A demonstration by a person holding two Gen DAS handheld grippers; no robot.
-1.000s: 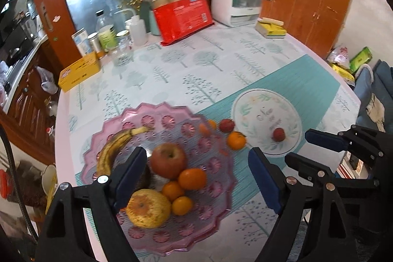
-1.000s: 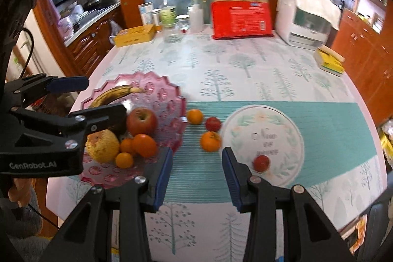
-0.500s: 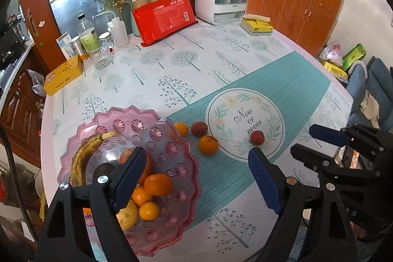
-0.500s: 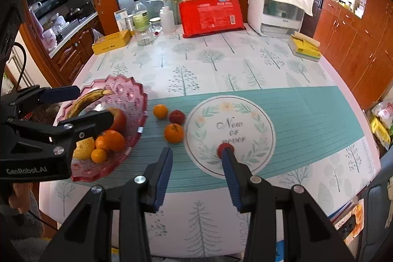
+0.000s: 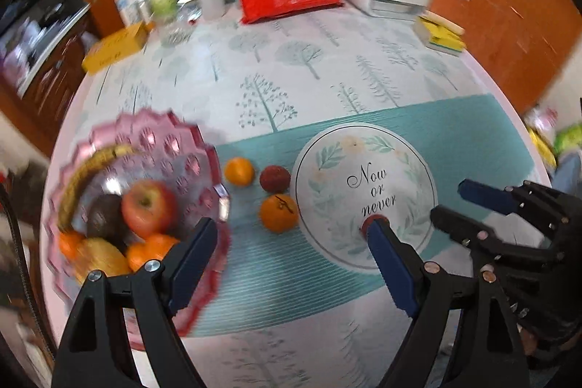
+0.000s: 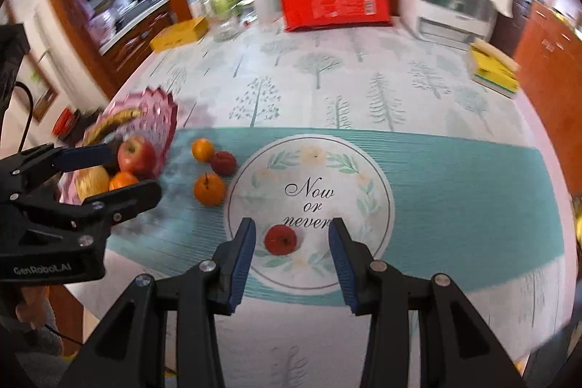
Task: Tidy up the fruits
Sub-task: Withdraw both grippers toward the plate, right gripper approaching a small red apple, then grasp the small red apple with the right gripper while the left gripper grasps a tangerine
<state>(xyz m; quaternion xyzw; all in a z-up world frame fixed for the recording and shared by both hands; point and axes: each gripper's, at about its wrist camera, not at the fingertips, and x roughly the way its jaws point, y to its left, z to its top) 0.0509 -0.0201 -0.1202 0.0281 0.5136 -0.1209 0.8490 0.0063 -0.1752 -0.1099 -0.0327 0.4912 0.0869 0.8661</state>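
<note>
The small red fruit (image 6: 280, 239) near the table's (image 6: 454, 90) near edge could be knocked away by the right gripper (image 6: 291, 239), held apart and empty.

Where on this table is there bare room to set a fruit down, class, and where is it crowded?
Free: the tree-print cloth between the red package and the teal runner, and the runner right of the round mat. Crowded: the pink bowl, the loose fruit beside it, and the back edge.
</note>
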